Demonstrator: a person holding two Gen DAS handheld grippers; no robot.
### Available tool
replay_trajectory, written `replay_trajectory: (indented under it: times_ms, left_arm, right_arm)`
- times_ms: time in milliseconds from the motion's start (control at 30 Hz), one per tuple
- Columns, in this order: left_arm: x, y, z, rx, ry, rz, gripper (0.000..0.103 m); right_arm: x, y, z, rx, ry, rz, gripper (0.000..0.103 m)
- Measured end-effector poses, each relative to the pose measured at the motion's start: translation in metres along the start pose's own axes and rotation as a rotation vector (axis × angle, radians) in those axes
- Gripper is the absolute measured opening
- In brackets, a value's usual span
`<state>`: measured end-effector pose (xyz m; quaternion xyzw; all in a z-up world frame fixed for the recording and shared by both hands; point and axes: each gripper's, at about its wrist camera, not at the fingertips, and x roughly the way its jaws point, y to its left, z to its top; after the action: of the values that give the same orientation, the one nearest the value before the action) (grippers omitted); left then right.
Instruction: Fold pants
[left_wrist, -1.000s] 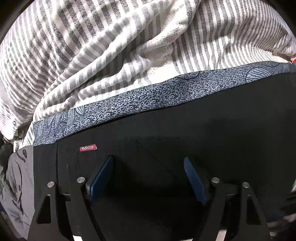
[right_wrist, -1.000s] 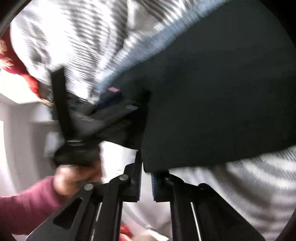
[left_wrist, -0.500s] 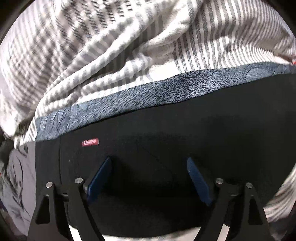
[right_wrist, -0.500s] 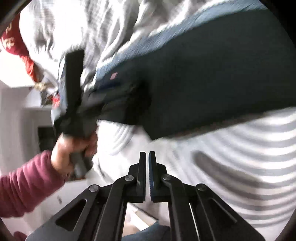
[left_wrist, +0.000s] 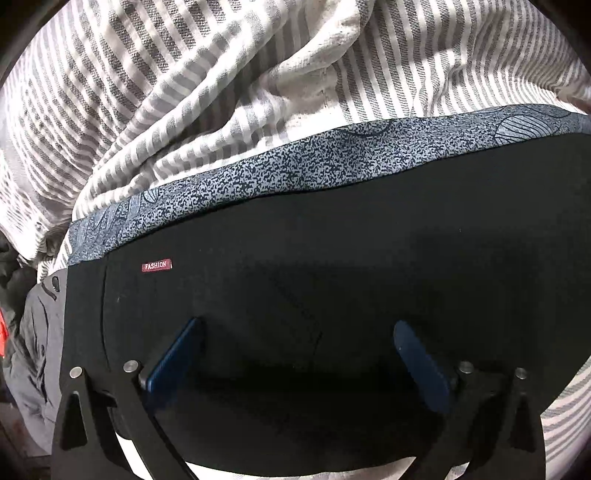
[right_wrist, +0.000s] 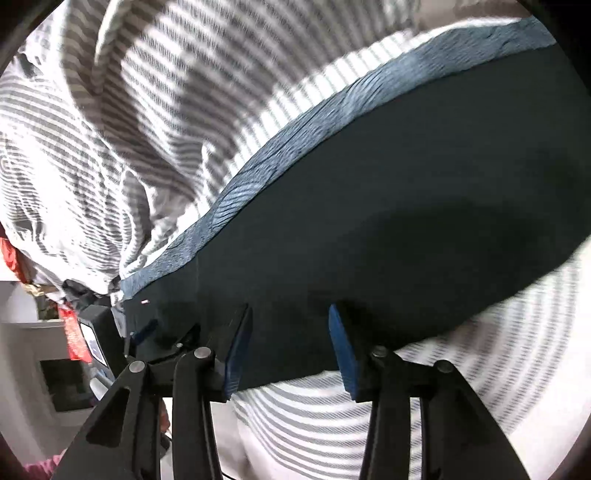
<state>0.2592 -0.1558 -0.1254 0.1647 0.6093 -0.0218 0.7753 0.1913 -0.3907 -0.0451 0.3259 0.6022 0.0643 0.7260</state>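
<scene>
The black pants (left_wrist: 332, 266) lie flat and folded on a striped bedsheet (left_wrist: 184, 92), with a small red "FASHION" tag (left_wrist: 157, 265) near their left end and a blue speckled patterned band (left_wrist: 295, 166) along the far edge. My left gripper (left_wrist: 295, 332) is open, its blue pads (left_wrist: 173, 354) spread low over the pants. In the right wrist view the pants (right_wrist: 406, 203) stretch from lower left to upper right. My right gripper (right_wrist: 290, 321) is open just over their near edge. The left gripper (right_wrist: 110, 332) shows at the pants' left end.
The grey and white striped sheet (right_wrist: 147, 110) is rumpled beyond the pants. A grey garment (left_wrist: 37, 350) lies at the left edge. Red items (right_wrist: 74, 332) and a white shelf (right_wrist: 44, 369) sit off the bed at the left.
My right gripper let go of the pants' near edge, drew back shut, then opened and came in over that edge. The left gripper stayed open over the pants.
</scene>
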Motion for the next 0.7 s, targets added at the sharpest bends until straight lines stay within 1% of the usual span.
replay_trajectory:
  times_ms: [67,133,200,233,267,367,467,500,600,700]
  left_arm:
    - [0.000,-0.001,0.004,-0.002,0.008,0.008,0.103]
    - [0.001,0.003,0.007,-0.014,0.029,0.016,0.103]
    - [-0.004,0.001,0.013,-0.028,0.041,0.009,0.103]
    - [-0.009,-0.002,0.015,-0.036,0.042,-0.006,0.103]
    - [-0.016,-0.005,0.018,-0.039,0.036,-0.017,0.103]
    - [-0.039,-0.027,0.025,-0.028,0.003,-0.050,0.103]
    - [-0.059,-0.059,0.040,-0.007,-0.029,-0.091,0.103]
    - [-0.064,-0.074,0.050,0.001,-0.040,-0.113,0.103]
    - [-0.070,-0.111,0.069,0.008,-0.043,-0.156,0.103]
    - [-0.074,-0.144,0.091,-0.019,-0.047,-0.191,0.103]
  right_arm:
    - [-0.017,-0.004,-0.001,0.012,-0.025,-0.015,0.049]
    - [-0.039,-0.012,0.005,0.009,-0.069,-0.054,0.049]
    - [-0.061,-0.017,0.015,-0.010,-0.142,-0.151,0.050]
    - [-0.071,-0.023,0.020,-0.012,-0.173,-0.197,0.050]
    - [-0.082,-0.037,0.031,0.007,-0.210,-0.253,0.050]
    - [-0.112,-0.083,0.052,0.095,-0.266,-0.345,0.050]
    - [-0.130,-0.122,0.072,0.171,-0.298,-0.373,0.050]
    - [-0.133,-0.128,0.077,0.171,-0.303,-0.373,0.050]
    - [-0.137,-0.133,0.096,0.119,-0.302,-0.366,0.050]
    - [-0.128,-0.128,0.123,0.039,-0.292,-0.343,0.050]
